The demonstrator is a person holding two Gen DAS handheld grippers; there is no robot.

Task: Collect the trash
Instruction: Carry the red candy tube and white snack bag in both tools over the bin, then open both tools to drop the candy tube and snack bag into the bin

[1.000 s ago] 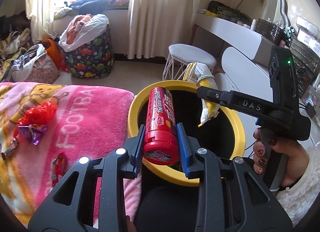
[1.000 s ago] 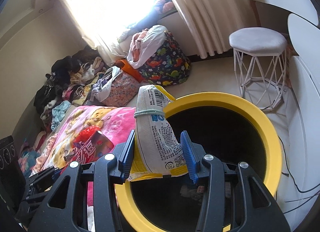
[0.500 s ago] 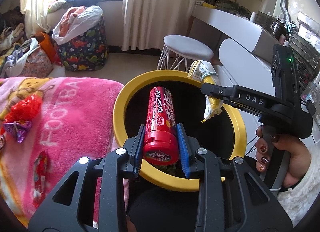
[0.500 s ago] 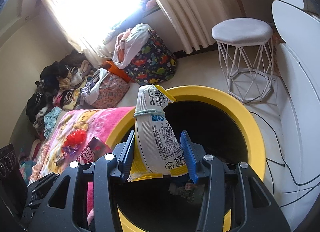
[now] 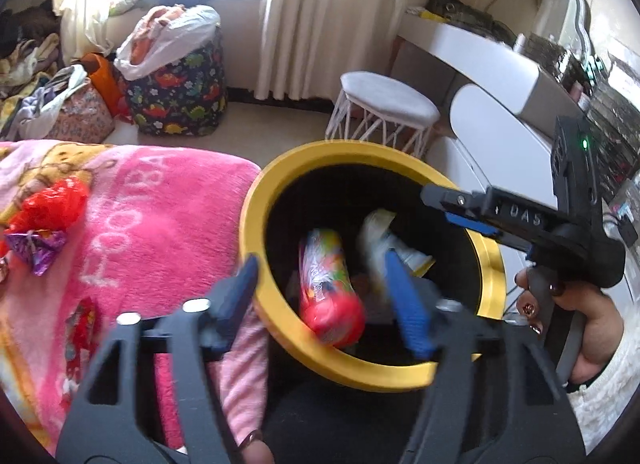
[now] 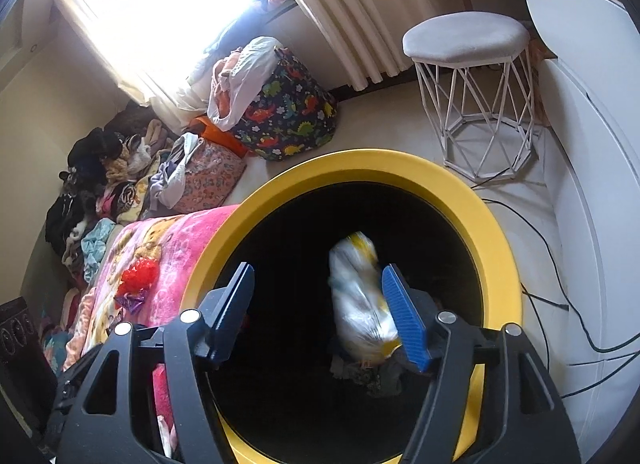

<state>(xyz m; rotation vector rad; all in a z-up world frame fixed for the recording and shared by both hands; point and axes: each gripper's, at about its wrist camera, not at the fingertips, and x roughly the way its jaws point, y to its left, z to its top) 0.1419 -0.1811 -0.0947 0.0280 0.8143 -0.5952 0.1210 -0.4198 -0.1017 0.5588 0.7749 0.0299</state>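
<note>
Bedroom floor: yellow-rimmed bin (image 6: 500, 248)
Left gripper (image 5: 324, 296): spread, red canister (image 5: 328, 292) loose inside
Right gripper (image 6: 320, 312): spread, snack bag (image 6: 360, 296) loose inside

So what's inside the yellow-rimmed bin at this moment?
Inside the bin: a blurred red tube and a white-and-yellow bag, below open grippers. Dark scraps lie at the bottom; the rest is in shadow.

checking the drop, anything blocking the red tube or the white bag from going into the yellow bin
Nothing visible does. Both grippers are open over the yellow bin, and the red tube and white bag are blurred inside its rim, apparently falling freely.
</note>
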